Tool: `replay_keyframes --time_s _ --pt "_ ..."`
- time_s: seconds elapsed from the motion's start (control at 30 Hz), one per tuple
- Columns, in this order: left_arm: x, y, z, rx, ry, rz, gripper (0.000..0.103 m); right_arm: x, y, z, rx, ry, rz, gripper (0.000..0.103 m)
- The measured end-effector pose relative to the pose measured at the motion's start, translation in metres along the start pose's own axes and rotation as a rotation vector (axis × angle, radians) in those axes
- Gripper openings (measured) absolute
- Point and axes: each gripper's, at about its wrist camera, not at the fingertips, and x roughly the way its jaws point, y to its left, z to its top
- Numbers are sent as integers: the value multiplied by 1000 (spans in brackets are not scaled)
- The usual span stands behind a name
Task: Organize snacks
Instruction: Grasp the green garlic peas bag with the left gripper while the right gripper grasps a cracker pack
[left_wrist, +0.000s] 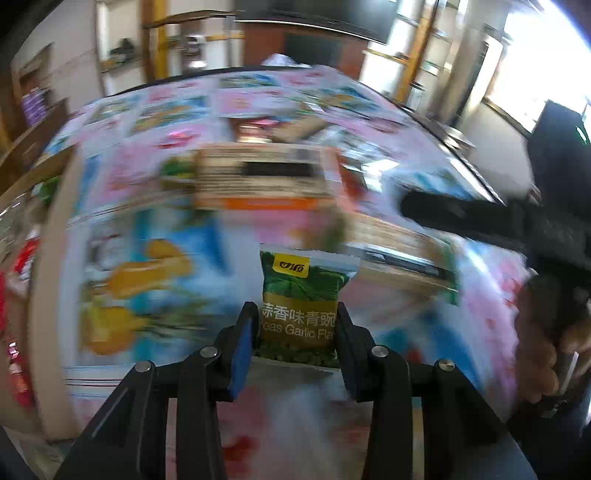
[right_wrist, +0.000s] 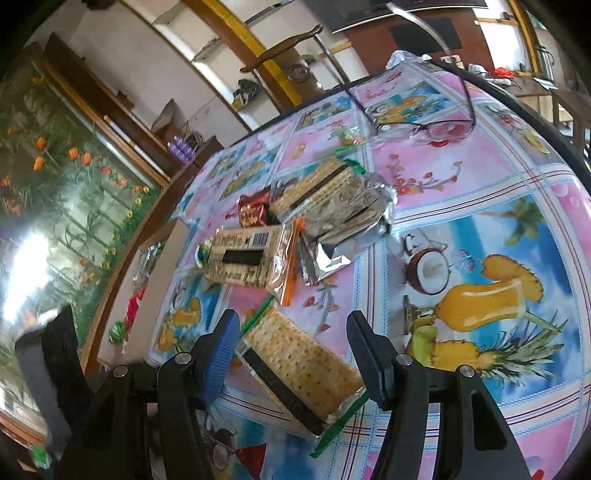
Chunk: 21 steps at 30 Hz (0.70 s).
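Between the blue pads of the left gripper (left_wrist: 295, 332) sits a small green packet of garlic-flavour peas (left_wrist: 301, 306), upright, its top edge pointing away from the camera; both pads press on its sides, so the gripper is clamped on it. Beyond the packet everything in the left wrist view is smeared by motion blur. A cracker pack with an orange edge (left_wrist: 258, 181) lies farther back on the patterned tablecloth (left_wrist: 147, 288), and a second cracker pack (left_wrist: 402, 254) lies to the right of the peas. A hand (left_wrist: 554, 339) on a black tool shows at the right edge.

On the right wrist view, a long cracker pack with green ends (right_wrist: 303, 369) lies flat and diagonal on the cloth between the fingers of the right gripper (right_wrist: 291, 354). Its jaws stand wide, with a gap on each side of the pack, so nothing is gripped. Farther off lie the orange-edged cracker pack (right_wrist: 247, 258), a torn silver wrapper (right_wrist: 347, 221), a third pack of crackers (right_wrist: 317, 184) and a small red packet (right_wrist: 253, 210), crowded together. Spectacles (right_wrist: 424, 125) rest near the far table edge.
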Motion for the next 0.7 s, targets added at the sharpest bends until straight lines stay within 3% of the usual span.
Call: replay_keyframes --time_s 0.2,0.37,0.43,0.57,0.7 --pt "-4 32 1 -64 -28 20 39 19 34 -16 -208 88 -58 69" --pt "-4 35 0 -67 -37 18 39 32 68 -37 -443 99 -175 69" --pt "-4 34 -1 -68 -42 21 39 34 69 -39 -470 83 -211 50" --pt "-3 35 0 -75 -62 32 36 31 65 -34 -438 50 -206 49" --pt "-3 42 2 -113 -88 -10 36 9 57 -23 -367 -64 -172 49"
